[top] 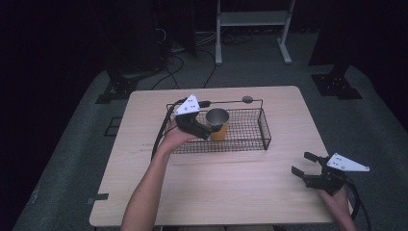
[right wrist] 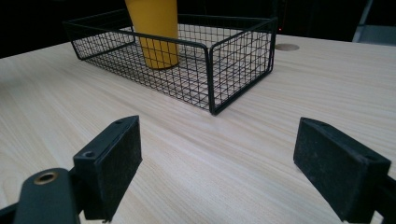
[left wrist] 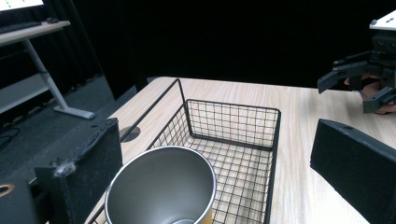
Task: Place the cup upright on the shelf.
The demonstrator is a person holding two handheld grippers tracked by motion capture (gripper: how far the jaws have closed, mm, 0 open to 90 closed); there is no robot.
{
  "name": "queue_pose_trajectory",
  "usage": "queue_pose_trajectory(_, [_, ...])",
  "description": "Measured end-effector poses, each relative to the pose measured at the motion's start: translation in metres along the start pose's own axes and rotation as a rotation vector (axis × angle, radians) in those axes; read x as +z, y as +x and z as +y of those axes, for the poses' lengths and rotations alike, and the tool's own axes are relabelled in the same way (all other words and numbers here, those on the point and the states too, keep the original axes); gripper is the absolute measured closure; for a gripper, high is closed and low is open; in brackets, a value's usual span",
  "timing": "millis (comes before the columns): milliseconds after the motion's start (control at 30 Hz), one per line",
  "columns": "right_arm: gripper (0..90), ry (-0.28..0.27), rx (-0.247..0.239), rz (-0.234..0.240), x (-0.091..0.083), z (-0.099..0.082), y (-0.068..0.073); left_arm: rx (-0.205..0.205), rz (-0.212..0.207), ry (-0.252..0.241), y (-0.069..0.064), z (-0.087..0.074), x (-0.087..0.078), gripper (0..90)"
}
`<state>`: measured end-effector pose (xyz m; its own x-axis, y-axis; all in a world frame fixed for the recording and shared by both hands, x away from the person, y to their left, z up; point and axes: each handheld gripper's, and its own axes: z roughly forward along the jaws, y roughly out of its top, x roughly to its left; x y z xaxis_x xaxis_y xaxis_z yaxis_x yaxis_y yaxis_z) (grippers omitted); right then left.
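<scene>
Yellow outside and bare steel within, the cup [top: 218, 124] stands upright in the black wire basket [top: 250, 139], toward its left end, on the pale wooden table [top: 216, 187]. The left gripper [top: 208, 131] reaches in over the basket's left edge — the person's left forearm [top: 146, 187] runs up from the bottom of the high view, wrist bent so the jaws point rightward at the cup. In the left gripper view its jaws stand spread apart, one on each side of the cup's rim, with a gap showing on the right side; nothing is clamped. The right gripper [top: 300, 163] hovers low at the table's near right corner, well apart from the basket, held in the right hand [top: 339, 202] — its jaws splayed wide and empty, pointing left toward the basket.
</scene>
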<state>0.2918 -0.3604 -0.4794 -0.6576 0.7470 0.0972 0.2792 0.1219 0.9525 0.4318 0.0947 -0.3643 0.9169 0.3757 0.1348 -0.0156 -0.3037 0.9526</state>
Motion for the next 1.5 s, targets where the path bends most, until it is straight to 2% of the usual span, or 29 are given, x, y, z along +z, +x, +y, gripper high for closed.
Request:
queue_pose_trajectory(433, [14.2, 0.003, 0.001, -0.001, 0.0, 0.0, 0.0, 0.005, -0.004, -0.013, -0.017, -0.008, -0.008, 1.6])
queue_pose_trajectory(567, [14.2, 0.004, -0.001, -0.001, 0.0, 0.0, 0.0, 0.02, 0.004, -0.024, -0.023, -0.009, -0.012, 1.6])
queue_pose_trajectory(1300, [14.2, 0.007, -0.001, -0.002, 0.001, 0.0, 0.0, 0.015, 0.004, -0.061, -0.045, -0.021, -0.031, 1.6])
queue_pose_trajectory(1500, [14.2, 0.007, -0.001, -0.002, 0.0, 0.0, 0.0, 0.013, 0.004, -0.058, -0.051, -0.027, -0.034, 1.6])
